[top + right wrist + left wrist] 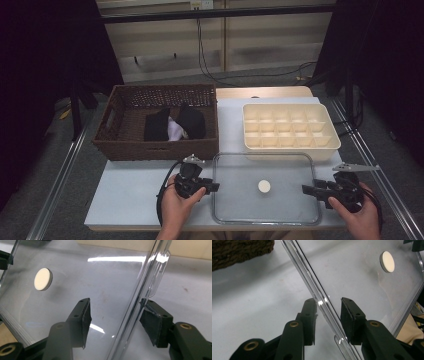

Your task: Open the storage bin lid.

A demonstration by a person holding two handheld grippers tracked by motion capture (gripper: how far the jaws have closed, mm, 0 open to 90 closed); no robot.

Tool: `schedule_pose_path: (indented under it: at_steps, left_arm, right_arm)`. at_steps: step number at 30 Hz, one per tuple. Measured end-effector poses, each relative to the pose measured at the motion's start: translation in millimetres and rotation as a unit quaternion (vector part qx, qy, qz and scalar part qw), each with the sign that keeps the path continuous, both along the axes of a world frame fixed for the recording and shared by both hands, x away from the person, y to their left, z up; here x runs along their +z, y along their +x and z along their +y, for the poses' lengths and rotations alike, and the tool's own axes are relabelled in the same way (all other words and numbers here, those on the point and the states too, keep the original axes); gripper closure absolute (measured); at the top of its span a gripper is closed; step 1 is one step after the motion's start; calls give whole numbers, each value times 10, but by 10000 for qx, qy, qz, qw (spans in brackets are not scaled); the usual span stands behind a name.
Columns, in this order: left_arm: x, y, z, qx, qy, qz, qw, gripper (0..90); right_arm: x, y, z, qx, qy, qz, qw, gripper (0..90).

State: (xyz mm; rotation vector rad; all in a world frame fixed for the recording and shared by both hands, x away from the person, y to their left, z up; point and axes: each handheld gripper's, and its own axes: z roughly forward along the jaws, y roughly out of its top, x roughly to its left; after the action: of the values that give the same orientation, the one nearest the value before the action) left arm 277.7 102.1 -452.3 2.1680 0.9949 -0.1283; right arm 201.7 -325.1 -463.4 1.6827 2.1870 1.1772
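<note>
A clear, round-cornered plastic tray [235, 212] with a raised rim lies flat at the table's [130, 200] near edge, a small white disc [264, 186] near its middle. The left gripper [214, 187] straddles the tray's left rim and the right gripper [306, 189] its right rim; both sets of jaws are spread, pads clear of the plastic. Toward the far edge stand a brown woven wicker basket [155, 149] holding dark cloth [157, 125] and a cream compartment organiser [290, 127].

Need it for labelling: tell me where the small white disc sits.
In the high view, the white disc lies near the middle of the clear lid, between both grippers, in front of the cream divided tray.
</note>
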Motion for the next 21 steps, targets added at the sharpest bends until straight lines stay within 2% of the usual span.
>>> schedule_pose_path:
  at_steps: [13, 21]
  left_arm:
    - [-33, -25, 73, 38, -47, 63, 10000, 643]
    - [-72, -30, 89, 70, -83, 128, 9999, 624]
  right_arm:
    - [-29, 12, 53, 83, 12, -30, 10000, 418]
    - [-57, 8, 97, 146, -53, -80, 9998, 373]
